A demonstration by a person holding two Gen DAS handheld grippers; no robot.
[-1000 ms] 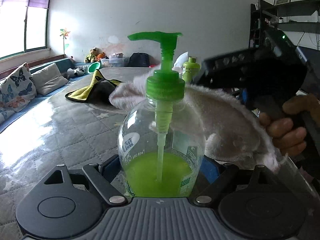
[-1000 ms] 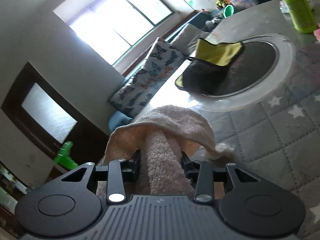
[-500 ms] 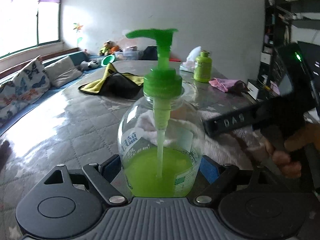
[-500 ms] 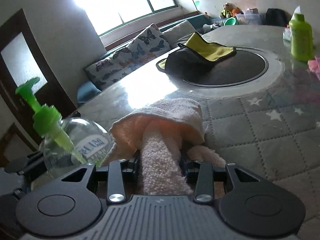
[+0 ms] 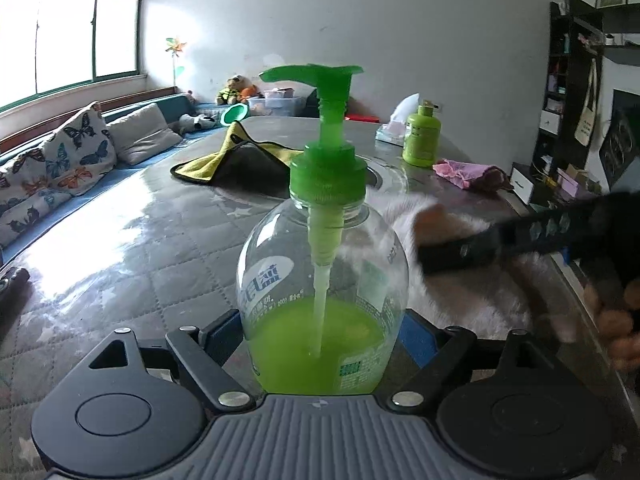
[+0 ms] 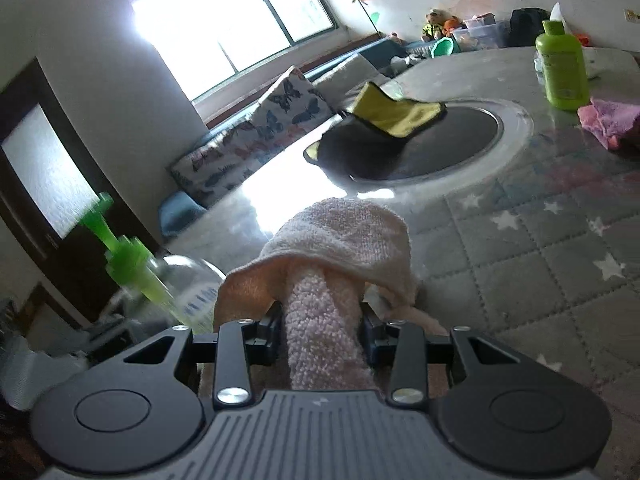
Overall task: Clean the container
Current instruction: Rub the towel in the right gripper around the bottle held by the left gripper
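My left tongs [image 5: 322, 336] clamped the soap bottle [image 5: 320, 276] upright, while my right tongs [image 6: 322, 330] pinched a pink towel [image 6: 336, 248] just beside that bottle.

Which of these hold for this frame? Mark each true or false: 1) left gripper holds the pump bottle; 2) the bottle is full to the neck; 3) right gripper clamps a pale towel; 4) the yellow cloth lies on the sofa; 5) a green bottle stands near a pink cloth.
1) The left gripper grips the pump bottle: true.
2) False: green liquid fills only its lower part.
3) The right gripper clamps the pale towel: true.
4) False: the yellow cloth lies on the table.
5) The green bottle stands near the pink cloth: true.
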